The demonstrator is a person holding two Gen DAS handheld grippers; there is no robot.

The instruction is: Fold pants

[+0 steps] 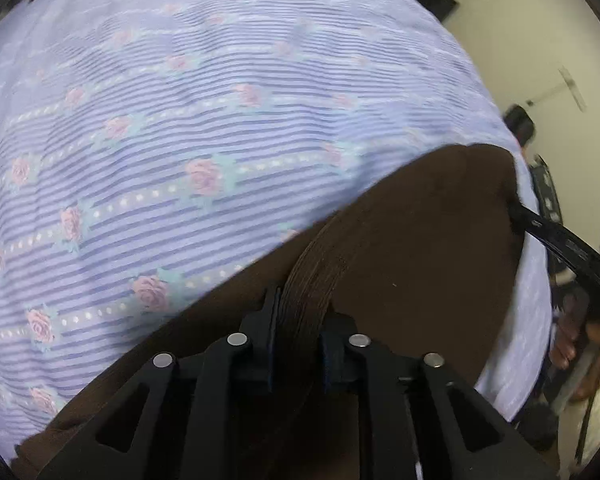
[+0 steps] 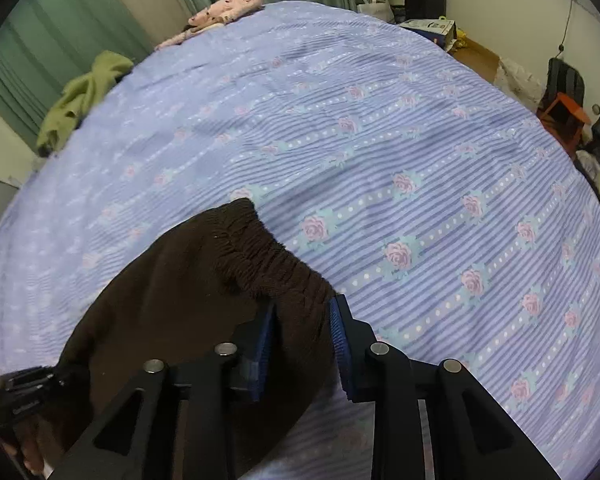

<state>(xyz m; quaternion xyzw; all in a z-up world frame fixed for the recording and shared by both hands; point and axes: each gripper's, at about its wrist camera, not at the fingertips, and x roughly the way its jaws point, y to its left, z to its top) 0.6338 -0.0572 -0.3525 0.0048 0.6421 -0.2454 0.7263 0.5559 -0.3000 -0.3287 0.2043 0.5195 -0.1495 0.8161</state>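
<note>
Brown pants [image 2: 204, 304] hang over the floral bedspread [image 2: 380, 160], waistband at 12 o'clock. Left gripper [image 1: 300, 344] is pinched closed on a ribbed band; right gripper [image 2: 300, 344] clamps the elastic waistband (bunched). Recommend equal tension and level edges before laying flat.

Both wrist cams close, facing bedspread [image 1: 160, 120], pants [image 2: 172, 300] shared

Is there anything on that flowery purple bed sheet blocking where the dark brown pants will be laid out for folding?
Nothing visible does. Both grippers, left and right, already clamp the dark brown pants, and the lilac rose-striped sheet ahead lies bare. The green garment and pink floral cloth sit at its far edge.
</note>
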